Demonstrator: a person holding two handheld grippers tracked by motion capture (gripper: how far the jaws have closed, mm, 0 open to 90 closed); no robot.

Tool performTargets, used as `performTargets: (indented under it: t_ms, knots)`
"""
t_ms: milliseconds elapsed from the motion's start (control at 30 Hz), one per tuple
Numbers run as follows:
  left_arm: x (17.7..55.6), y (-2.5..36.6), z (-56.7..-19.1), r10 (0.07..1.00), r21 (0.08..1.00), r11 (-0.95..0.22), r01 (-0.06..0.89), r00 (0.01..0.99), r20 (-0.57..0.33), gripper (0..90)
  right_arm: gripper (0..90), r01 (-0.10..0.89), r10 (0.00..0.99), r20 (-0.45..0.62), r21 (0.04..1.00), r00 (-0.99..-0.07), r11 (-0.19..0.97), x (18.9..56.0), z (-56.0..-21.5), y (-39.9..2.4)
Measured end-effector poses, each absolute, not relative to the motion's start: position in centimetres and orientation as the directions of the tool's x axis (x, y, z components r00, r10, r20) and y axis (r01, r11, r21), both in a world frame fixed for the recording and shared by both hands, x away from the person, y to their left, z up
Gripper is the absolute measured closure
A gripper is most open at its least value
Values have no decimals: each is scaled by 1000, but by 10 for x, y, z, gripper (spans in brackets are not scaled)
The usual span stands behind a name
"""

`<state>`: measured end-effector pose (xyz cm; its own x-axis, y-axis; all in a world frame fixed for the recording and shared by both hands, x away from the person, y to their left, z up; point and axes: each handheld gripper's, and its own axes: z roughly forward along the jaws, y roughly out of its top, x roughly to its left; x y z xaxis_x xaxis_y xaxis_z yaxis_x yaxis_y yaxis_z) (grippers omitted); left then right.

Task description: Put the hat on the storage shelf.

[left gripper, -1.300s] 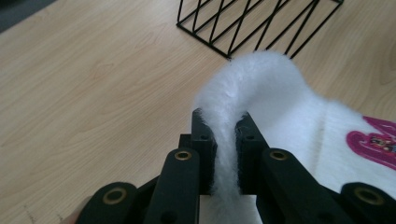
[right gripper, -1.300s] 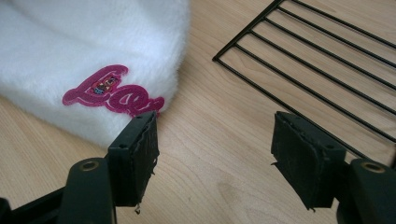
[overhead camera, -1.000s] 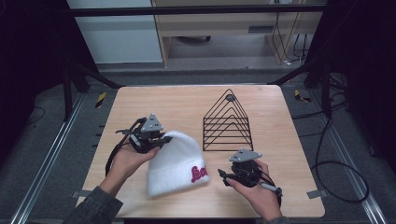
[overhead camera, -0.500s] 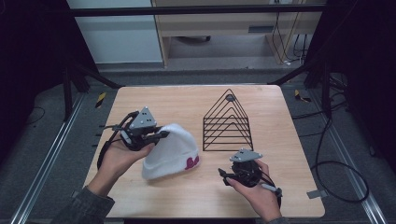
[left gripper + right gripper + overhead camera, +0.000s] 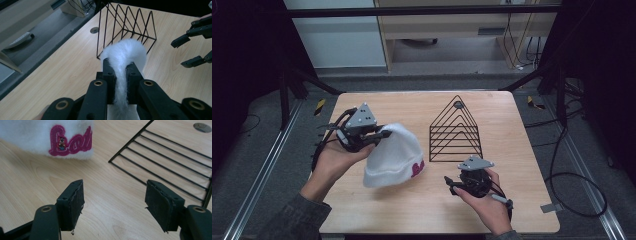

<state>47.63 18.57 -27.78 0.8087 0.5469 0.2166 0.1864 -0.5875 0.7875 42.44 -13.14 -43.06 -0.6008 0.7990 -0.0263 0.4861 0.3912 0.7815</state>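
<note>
A fluffy white beanie [image 5: 394, 155] with pink lettering [image 5: 71, 141] hangs by its crown from my left gripper [image 5: 382, 134], which is shut on it above the table's left half. In the left gripper view the white fabric [image 5: 122, 65] is pinched between the two black jaws. The hat's cuff end droops toward the wood. My right gripper [image 5: 451, 186] rests low near the front right, open, nothing between its pads [image 5: 72, 202]. It points toward the hat's cuff.
A black wire triangular rack [image 5: 455, 132] stands right of centre on the wooden table [image 5: 412, 210]; its base bars [image 5: 172, 152] lie just beyond my right gripper. A round grommet [image 5: 457, 105] sits behind the rack. Table edges drop to a dark floor with cables.
My left gripper has lifted the beanie up and back to the left, so the hat now hangs clear of the front of the table. The right gripper stays put.
</note>
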Motion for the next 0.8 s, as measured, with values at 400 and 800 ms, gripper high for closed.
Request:
performTargets:
  t_ms: [400,800]
  knots:
    - [482,174,-254,528,785,-601,150,812,249,817,325,469,798,-18,801,-602,372,424,-421,-131]
    - [481,168,-238,525,807,-577,124,813,250,817,337,455,800,-18,815,-600,360,420,-411,-136]
